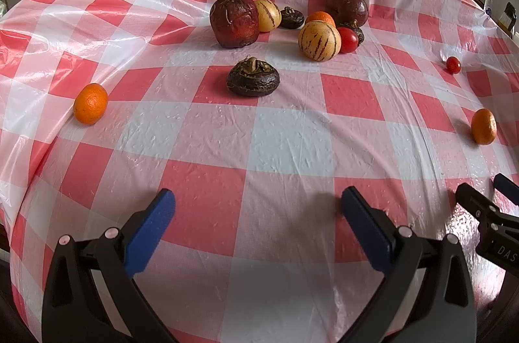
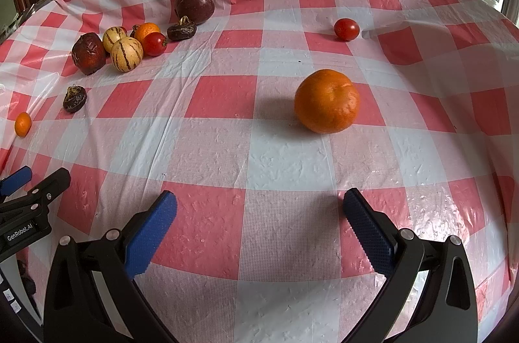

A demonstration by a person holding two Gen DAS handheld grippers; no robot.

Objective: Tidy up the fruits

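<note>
the left gripper [image 1: 258, 203] is hovering wide open over the checked cloth [image 1: 285, 145]. a dark fruit [image 1: 252, 78] is sitting ahead (alone), a cluster of fruits [image 1: 288, 21] lying beyond, oranges [image 1: 90, 104] resting at either side.

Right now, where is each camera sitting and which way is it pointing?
Left wrist: on the left claw, open, low over the checked tablecloth, facing the dark flat fruit and the fruit cluster; the right claw shows at its right edge.
Right wrist: on the right claw, open, facing the big orange; the left claw shows at its left edge.
Shared: that orange, the lone tomato, the cluster.
</note>
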